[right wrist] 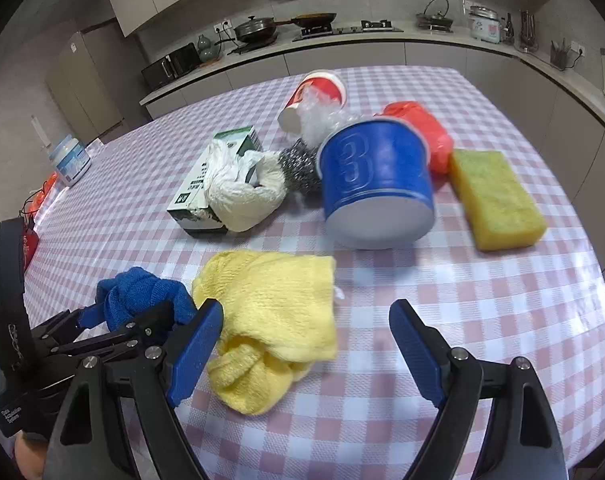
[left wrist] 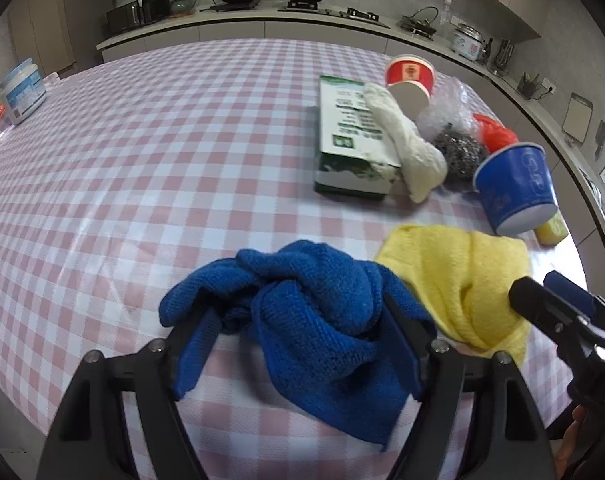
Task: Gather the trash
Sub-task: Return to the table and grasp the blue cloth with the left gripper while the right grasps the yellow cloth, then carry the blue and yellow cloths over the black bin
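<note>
A crumpled blue cloth [left wrist: 302,316] lies at the table's near edge, between the fingers of my left gripper [left wrist: 298,344], which is open around it; it also shows in the right wrist view [right wrist: 142,292]. A yellow cloth [right wrist: 270,320] lies beside it, partly between the open fingers of my right gripper [right wrist: 306,344]. Behind lie a tipped blue paper cup [right wrist: 376,184], a tipped red paper cup [right wrist: 318,92], a green-and-white box [right wrist: 214,184] with a white rag [right wrist: 242,192] on it, a steel scourer [right wrist: 300,168], clear plastic wrap [right wrist: 322,120] and a red bag [right wrist: 422,132].
A yellow sponge [right wrist: 496,200] lies at the right of the checked table [right wrist: 462,320]. A white jar with a blue label [right wrist: 68,162] stands at the far left edge. A kitchen counter with pans and appliances runs behind the table.
</note>
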Demonstrator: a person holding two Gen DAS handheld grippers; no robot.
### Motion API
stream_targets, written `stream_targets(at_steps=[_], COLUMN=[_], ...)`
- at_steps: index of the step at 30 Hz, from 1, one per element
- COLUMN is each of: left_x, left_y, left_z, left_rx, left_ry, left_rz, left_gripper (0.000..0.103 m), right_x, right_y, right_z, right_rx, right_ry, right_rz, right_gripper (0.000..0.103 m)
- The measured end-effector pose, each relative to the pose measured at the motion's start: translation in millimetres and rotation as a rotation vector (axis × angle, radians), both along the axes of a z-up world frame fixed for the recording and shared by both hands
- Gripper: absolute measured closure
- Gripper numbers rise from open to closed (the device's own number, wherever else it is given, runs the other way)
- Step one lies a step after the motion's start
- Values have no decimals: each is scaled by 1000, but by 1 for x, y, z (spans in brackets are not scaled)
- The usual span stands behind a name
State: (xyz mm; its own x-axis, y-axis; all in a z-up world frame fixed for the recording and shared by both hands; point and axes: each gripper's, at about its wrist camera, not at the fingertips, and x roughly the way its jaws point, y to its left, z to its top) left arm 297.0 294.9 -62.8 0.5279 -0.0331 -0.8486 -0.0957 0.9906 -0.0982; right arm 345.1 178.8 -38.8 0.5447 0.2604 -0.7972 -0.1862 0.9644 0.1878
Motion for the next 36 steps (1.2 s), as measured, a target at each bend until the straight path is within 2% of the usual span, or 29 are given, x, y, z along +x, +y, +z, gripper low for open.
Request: stream_targets(at_steps=[8,10,11,12,14,18,22,36], left_x=[2,0,-1,-1,-2,-2,-5,-22], left_y=[19,18,18,17,16,15,13,-13], left_z=[-4,-3,-3,-3,-2,1,5,25], left_rx=[-4,-5,-7,-10,-18,-43,-52,-35], left_ry=[-19,-30,-37,-43,-47,-54,-63,-92], left_rz=[11,4,-1,-4,-9,0,8,-6], left_gripper=[24,28,33,35,45,54,58,58], right_x=[9,9,8,8,9,9,3,-19], right_y=[20,22,24,25,26,24,18,-12], right_z=[-20,-25,-25,-26,-27,-25,-16,5], right_rx=[2,8,-14,-22,-25,-12,2,18], right_ry=[41,44,24,22,15,10,-18,-44], right_rz=[35,49,51,59,68,76,82,59], right_gripper=[17,29,43,50,57,65,67,67])
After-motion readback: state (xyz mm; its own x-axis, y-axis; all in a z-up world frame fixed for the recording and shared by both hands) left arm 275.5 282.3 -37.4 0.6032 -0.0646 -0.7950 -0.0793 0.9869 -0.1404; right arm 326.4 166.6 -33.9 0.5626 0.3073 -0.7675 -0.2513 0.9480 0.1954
